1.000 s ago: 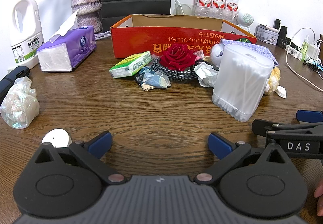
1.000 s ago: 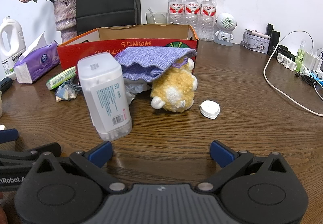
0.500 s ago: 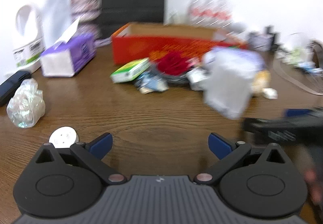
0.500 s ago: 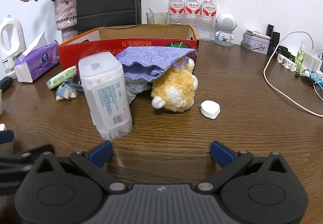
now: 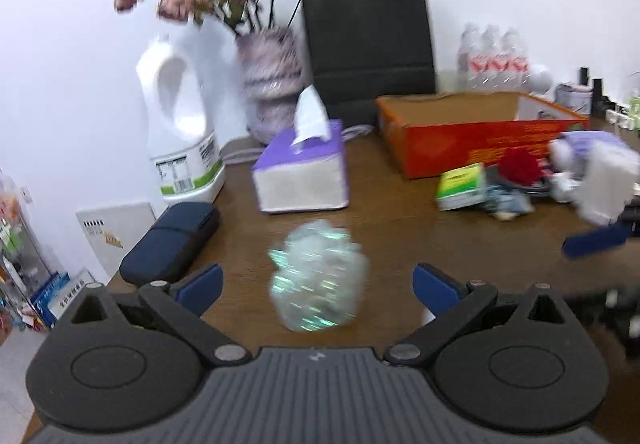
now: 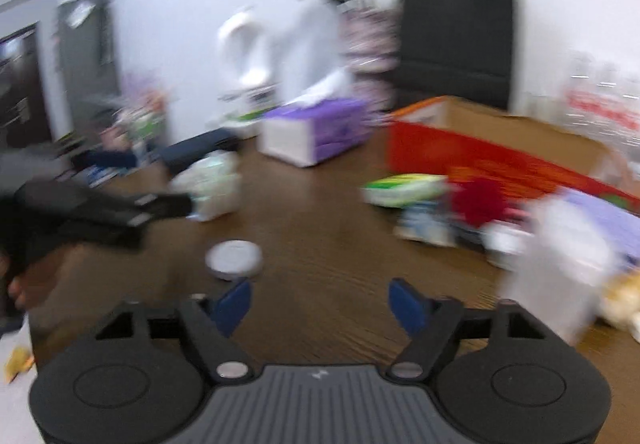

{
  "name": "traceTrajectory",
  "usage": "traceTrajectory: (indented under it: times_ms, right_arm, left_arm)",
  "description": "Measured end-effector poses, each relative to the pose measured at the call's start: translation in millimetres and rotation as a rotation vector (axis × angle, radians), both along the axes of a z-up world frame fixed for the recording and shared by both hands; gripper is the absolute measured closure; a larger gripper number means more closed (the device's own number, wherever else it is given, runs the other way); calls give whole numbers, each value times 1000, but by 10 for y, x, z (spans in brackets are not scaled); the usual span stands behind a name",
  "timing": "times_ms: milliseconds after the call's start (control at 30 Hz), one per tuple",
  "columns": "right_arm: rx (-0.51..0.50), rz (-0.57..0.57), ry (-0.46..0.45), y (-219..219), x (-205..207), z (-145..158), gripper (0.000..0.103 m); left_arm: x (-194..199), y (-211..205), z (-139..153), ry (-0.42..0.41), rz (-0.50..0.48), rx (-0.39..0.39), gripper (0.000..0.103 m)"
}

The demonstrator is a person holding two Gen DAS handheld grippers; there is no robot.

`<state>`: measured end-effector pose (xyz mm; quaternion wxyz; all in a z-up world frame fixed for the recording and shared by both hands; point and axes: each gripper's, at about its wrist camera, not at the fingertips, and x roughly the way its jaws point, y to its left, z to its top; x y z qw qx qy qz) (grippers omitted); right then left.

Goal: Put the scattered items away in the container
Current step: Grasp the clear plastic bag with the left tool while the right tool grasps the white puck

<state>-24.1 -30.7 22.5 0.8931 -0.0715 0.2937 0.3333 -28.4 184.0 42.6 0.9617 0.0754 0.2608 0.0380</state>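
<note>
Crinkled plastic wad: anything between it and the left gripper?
Nothing visible. The crinkled plastic wad sits on bare table straight ahead of the open left gripper, with no object in the gap. The tissue box lies beyond it and the dark case off to the side.

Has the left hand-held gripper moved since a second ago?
Yes. The left hand-held gripper swung left: the orange box, formerly dead ahead, now sits right, and the crinkled plastic ball lies between its fingers.

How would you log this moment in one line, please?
left gripper: open, crumpled wrap ahead | right gripper: open, empty, jaws just closing
</note>
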Motion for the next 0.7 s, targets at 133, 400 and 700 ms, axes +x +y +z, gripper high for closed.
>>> traceTrajectory:
  times_ms: [133,400,700]
  right_arm:
    - [1,41,34,339,148,-57,42]
    - [-42,35,36,548,165,-109,47]
    - [-53,-63,-12,293,23,-86,66]
  left_arm:
    - [263,123,-92,59,-30,-40,0]
    - [375,112,-248,100,-53,-97,58]
    - [-225,-404,24,-50,14,-109,60]
